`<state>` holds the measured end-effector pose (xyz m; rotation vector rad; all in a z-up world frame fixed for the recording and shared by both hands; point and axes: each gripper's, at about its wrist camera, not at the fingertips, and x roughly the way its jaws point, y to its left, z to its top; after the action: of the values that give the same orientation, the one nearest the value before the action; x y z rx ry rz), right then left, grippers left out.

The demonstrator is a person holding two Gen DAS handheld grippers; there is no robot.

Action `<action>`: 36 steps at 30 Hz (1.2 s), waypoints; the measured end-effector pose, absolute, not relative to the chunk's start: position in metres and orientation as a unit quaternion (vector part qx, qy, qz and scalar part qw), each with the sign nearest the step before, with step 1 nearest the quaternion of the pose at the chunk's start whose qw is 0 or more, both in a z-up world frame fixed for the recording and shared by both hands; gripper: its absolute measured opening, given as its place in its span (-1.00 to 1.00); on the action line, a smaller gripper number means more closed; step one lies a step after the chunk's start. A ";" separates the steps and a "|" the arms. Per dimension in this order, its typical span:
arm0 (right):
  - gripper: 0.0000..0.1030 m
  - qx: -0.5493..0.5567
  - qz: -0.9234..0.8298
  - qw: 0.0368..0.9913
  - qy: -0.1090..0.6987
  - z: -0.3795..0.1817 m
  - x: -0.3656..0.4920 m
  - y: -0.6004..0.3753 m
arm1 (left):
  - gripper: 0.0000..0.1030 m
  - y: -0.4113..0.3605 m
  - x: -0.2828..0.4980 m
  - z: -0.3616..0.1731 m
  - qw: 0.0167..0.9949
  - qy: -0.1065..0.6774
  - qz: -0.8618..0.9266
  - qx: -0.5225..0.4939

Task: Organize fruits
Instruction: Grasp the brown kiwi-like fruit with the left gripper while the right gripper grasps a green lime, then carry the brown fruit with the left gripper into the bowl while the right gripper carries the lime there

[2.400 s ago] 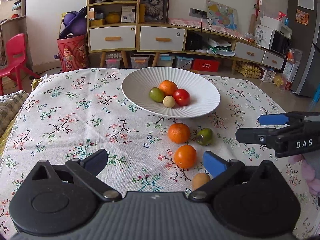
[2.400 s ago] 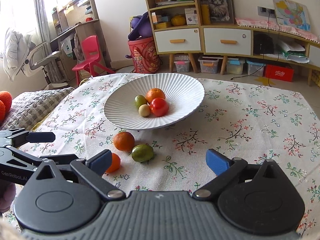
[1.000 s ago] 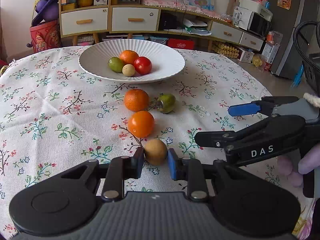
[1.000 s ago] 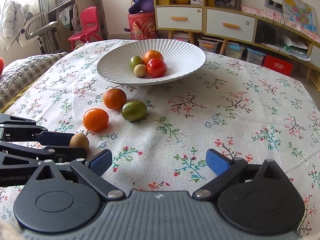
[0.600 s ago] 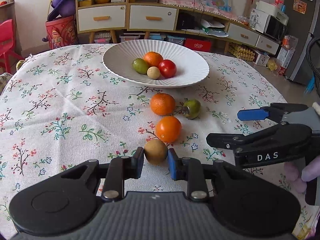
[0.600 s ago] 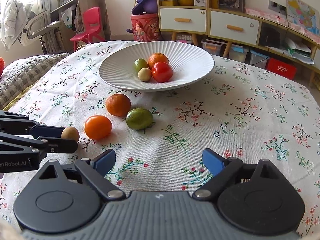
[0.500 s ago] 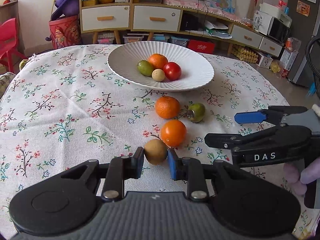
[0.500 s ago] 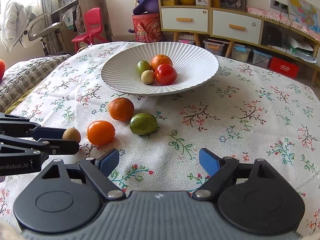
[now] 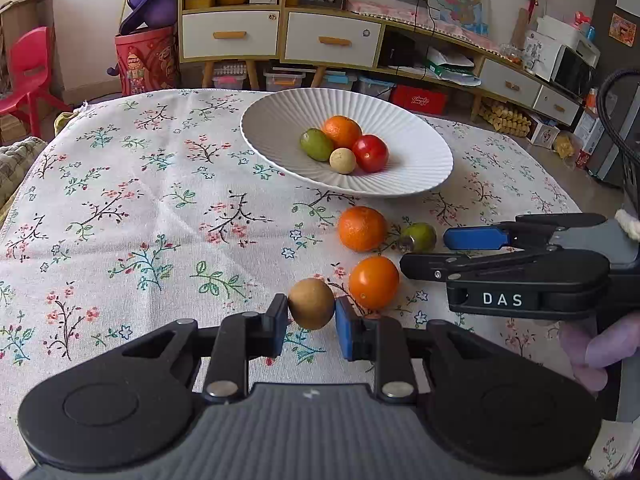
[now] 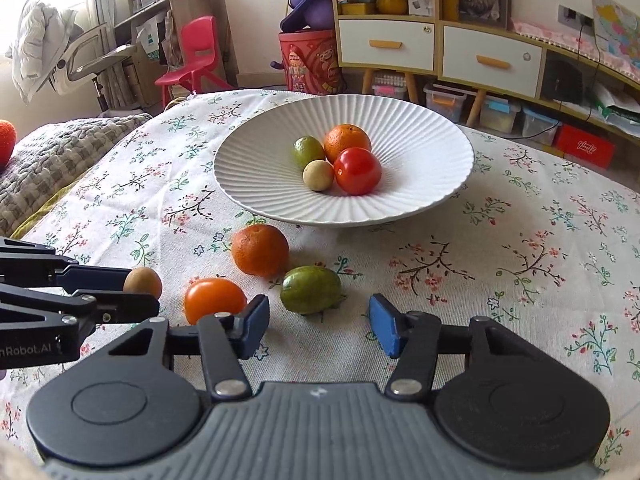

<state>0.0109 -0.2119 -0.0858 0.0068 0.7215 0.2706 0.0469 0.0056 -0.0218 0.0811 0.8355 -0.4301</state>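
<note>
Left gripper (image 9: 311, 322): fingers pinch a small brown round fruit (image 9: 311, 303), low centre of the left wrist view. In the right wrist view the same fruit (image 10: 143, 279) shows at the far left edge, clamped at the tip of the left gripper's black fingers. Whether it is clear of the cloth I cannot tell.

Right gripper (image 10: 316, 326): fingers spread, nothing between them; blue pads either side of the lower centre of its own view. A green fruit (image 10: 311, 289) lies on the cloth just beyond the gap.

Worktop: floral tablecloth (image 9: 120, 208). Loose on it, an orange tomato-like fruit (image 9: 373, 282) just right of the held fruit, and a rough-skinned orange (image 9: 362, 228) above it in frame. The green fruit lies to the orange's right, near the right gripper's blue pad in the left wrist view.

White ribbed plate (image 10: 420, 148), upper centre of the right wrist view. It holds four fruits clustered together: an orange (image 10: 347, 142), a green one (image 10: 308, 151), a pale round one (image 10: 318, 175) and a red tomato (image 10: 357, 171).
</note>
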 end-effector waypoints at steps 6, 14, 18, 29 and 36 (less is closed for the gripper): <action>-0.31 0.006 0.139 0.927 0.350 -0.083 0.014 -0.210 | -0.81 0.005 0.048 -0.019 0.893 0.399 -0.205 0.039; -0.42 0.010 0.150 0.925 0.350 -0.076 0.010 -0.210 | -0.81 0.005 0.051 -0.015 0.896 0.393 -0.205 0.035; -0.42 0.020 0.154 0.925 0.348 -0.069 0.007 -0.212 | -0.81 0.005 0.054 -0.009 0.899 0.384 -0.206 0.033; -0.42 0.028 0.136 0.940 0.311 -0.044 0.015 -0.224 | -0.81 -0.004 0.074 0.007 0.906 0.369 -0.205 0.015; -0.42 0.043 0.108 0.948 0.297 -0.036 0.041 -0.237 | -0.81 -0.021 0.095 0.012 0.913 0.358 -0.196 0.008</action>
<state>0.0408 -0.2365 -0.0357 0.0879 0.6054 0.2192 0.0948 -0.0213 0.0119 0.0173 0.7377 -0.4042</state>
